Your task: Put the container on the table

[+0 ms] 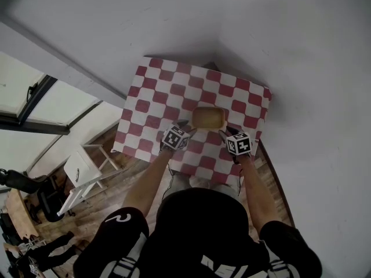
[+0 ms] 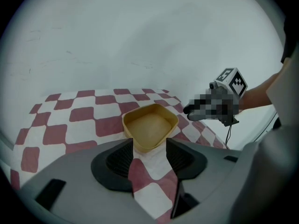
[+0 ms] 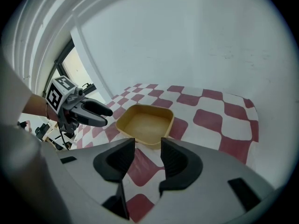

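Dark-sleeved shoulders and bare forearms of the person [image 1: 191, 236] fill the bottom of the head view, reaching to two tongs, each with a cube of square markers. Both tongs stand with jaws apart and grip nothing. The left tongs [image 1: 185, 126] and right tongs [image 1: 226, 133] flank the near side of the container [image 1: 208, 117], which sits on the table [image 1: 156, 97] just ahead of them. The container is a shallow, square, mustard-yellow tray with rounded corners, a smooth matt inside and a thin raised rim.

A red-and-white checked cloth covers the table, and bare cloth surrounds the tray on all sides. Beyond the tongs, the table's far edges run close along two plain white walls [image 1: 290, 51] that meet in a corner. Left of the left tongs, the cloth edge hangs over a wooden floor [image 1: 116, 184], where a white stool [image 1: 87, 167] stands well apart.

Only the left gripper view shows the tray's near corner in the gap between the ribbed black jaw pads, neither pressing on it. Only the right gripper view shows a window behind the left tongs.
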A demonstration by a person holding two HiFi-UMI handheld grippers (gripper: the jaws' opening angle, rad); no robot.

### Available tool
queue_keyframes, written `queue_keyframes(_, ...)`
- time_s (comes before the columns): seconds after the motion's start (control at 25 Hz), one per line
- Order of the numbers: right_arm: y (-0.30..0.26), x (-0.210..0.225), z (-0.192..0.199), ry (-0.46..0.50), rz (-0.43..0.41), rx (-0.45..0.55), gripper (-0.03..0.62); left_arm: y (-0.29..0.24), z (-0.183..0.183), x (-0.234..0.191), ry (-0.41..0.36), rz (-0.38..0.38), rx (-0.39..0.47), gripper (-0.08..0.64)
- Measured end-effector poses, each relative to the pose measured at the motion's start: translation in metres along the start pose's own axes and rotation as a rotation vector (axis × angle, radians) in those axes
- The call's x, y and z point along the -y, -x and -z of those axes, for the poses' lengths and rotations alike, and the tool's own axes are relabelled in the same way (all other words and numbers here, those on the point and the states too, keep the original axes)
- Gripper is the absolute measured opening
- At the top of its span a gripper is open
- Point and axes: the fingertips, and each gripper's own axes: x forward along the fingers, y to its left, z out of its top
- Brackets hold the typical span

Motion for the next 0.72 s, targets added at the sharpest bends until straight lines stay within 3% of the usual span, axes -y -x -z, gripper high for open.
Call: queue_keyframes(0.72, 0.054, -0.021, -0.018, 0.06, 0.033, 0.125, 0.161, 0.068, -0.039, 0.029, -0.032, -0.109, 0.211, 0.23)
